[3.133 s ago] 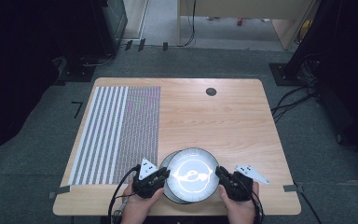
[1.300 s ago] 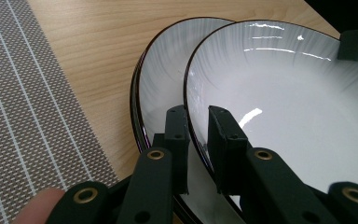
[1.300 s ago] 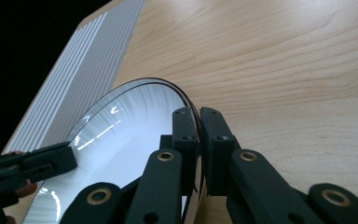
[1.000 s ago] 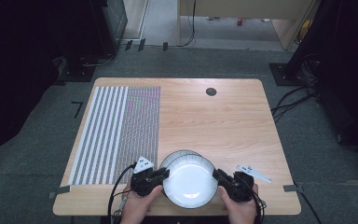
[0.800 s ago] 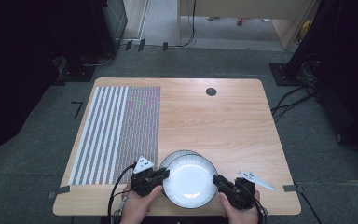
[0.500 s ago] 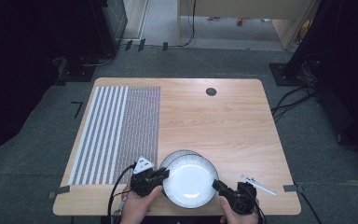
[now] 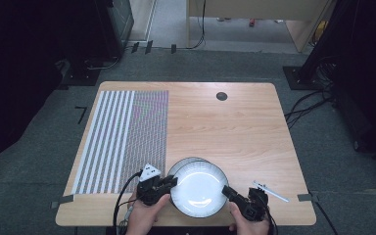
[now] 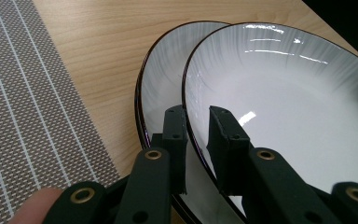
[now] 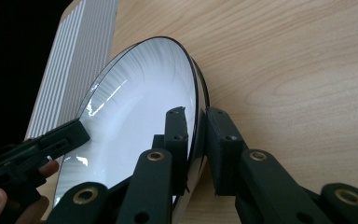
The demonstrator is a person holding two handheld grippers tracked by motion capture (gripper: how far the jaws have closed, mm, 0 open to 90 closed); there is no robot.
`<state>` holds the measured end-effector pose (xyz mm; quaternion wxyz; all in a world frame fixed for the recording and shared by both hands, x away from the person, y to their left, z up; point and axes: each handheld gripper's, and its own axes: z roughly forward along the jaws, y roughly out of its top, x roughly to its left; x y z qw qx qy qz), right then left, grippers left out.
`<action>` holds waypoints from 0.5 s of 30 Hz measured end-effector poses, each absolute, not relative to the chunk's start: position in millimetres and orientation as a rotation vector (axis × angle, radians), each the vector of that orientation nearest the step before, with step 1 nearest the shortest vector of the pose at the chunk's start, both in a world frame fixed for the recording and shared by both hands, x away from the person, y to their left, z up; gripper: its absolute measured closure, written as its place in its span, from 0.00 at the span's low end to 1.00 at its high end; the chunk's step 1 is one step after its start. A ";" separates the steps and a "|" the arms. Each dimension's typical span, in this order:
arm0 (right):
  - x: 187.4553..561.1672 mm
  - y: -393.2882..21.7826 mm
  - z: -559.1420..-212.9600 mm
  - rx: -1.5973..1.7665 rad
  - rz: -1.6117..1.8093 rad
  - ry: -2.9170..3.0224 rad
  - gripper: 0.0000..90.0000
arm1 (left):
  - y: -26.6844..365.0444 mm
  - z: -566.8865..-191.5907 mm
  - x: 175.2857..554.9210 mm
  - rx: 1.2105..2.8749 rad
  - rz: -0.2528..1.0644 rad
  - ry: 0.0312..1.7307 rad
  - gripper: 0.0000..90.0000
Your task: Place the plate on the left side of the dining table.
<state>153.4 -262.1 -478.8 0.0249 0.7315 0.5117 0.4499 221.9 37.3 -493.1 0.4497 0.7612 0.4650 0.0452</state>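
- The top plate (image 7: 199, 188) sits at the near edge of the table (image 7: 235, 127), lifted a little off a second plate (image 7: 182, 163) whose rim peeps out behind it on the far left.
- The left gripper (image 7: 169, 183) has its jaws closed on the top plate's left rim; in the left gripper view (image 8: 196, 135) one jaw lies over the white face and the other under the edge, between the two plates.
- The lower plate (image 8: 161, 79) lies directly beneath, so the under jaw is squeezed in close against it.
- The right gripper (image 7: 227, 191) straddles the top plate's right rim. Its jaws have just been closing, with the rim (image 9: 196, 100) between them; whether the pads already press on it I cannot tell.
- In the right gripper view (image 9: 196, 128) the plate (image 9: 135, 107) tilts up on edge, with the left gripper's jaw across its far side.
- A striped mat (image 7: 125, 137) lies just left of the plates, its edge near the left gripper.
- A small black disc (image 7: 221, 96) sits well apart at the table's far side.
- Bare wood lies to the right.
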 end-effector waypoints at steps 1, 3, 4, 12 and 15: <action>154.1 -262.4 -478.9 2.265 1.392 1.575 0.90 | 37.2 -493.1 221.9 1.882 0.105 1.150 0.86; 155.7 -262.2 -479.5 2.265 1.398 1.553 0.92 | 36.2 -493.6 221.6 1.884 0.101 1.149 0.86; 156.4 -262.3 -479.8 2.271 1.401 1.540 0.92 | 36.1 -493.7 221.7 1.882 0.098 1.150 0.86; 162.3 -264.9 -484.2 2.282 1.473 1.471 0.94 | 38.8 -492.9 223.7 1.859 0.073 1.156 0.86; 162.8 -264.8 -486.7 2.273 1.505 1.467 0.93 | 41.7 -492.1 225.2 1.843 0.057 1.164 0.86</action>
